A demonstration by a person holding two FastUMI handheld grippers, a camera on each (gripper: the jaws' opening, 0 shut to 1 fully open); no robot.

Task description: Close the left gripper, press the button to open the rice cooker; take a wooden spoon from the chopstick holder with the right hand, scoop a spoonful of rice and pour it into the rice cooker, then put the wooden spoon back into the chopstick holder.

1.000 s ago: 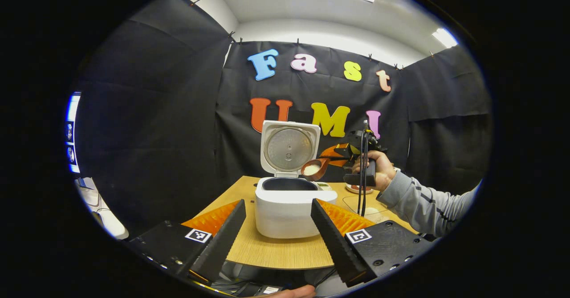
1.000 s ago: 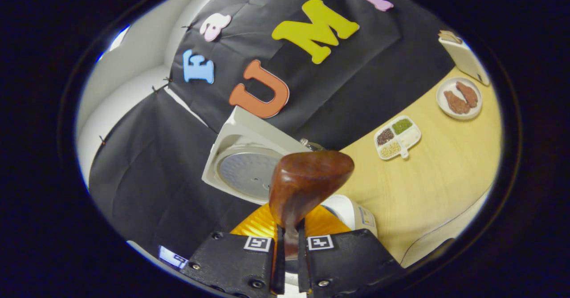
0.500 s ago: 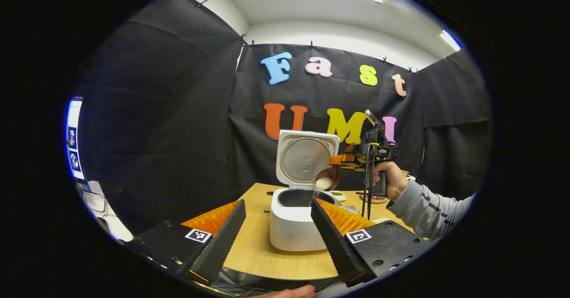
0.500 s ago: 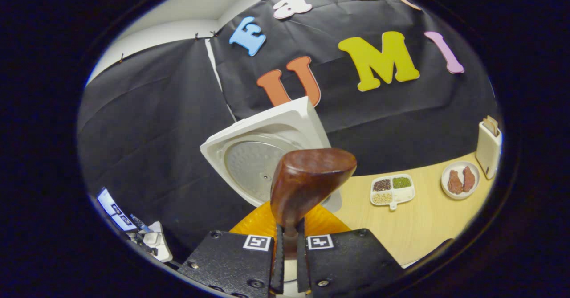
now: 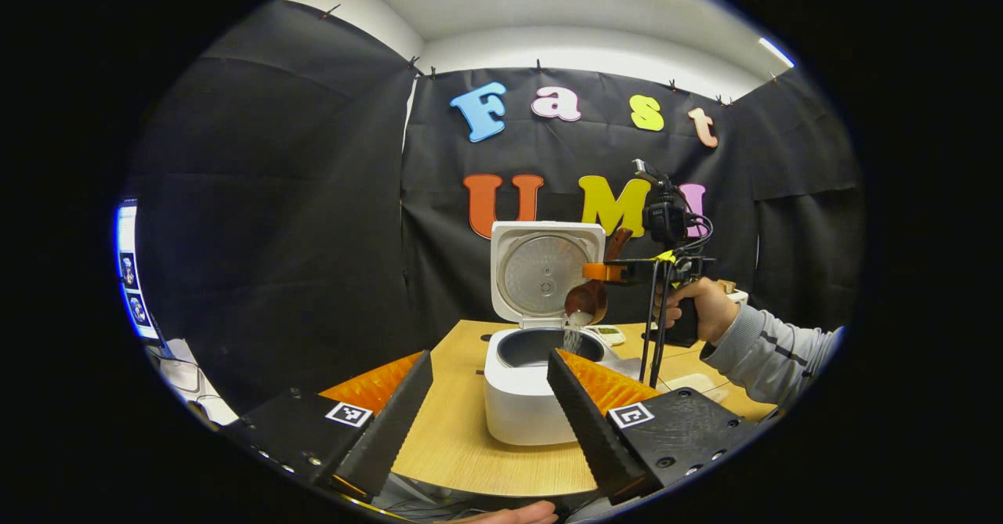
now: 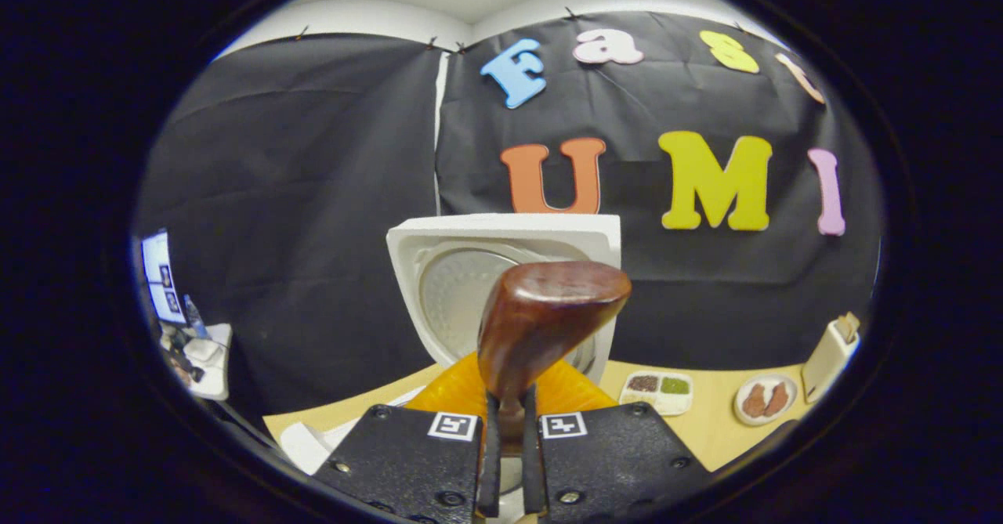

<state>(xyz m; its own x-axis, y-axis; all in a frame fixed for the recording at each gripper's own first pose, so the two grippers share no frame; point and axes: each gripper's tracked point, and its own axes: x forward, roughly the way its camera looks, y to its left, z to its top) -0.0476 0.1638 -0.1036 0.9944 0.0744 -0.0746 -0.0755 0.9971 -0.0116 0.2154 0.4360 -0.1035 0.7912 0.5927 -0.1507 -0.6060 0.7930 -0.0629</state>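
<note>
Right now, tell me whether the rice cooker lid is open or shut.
Open: the lid stands upright behind the pot, its metal inner plate facing forward.

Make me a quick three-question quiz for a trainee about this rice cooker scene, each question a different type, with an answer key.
1. True or false: the rice cooker lid stands open.
2. Multiple choice: the right gripper is A) open and empty, B) shut on the wooden spoon, C) pressing the button.
3. Fill in: in the left gripper view, rice falls from the spoon's bowl into the ____.

Key
1. True; the lid is upright behind the pot.
2. B; both fingers clamp the handle.
3. Rice cooker; the left gripper waits open, holding nothing.
</note>
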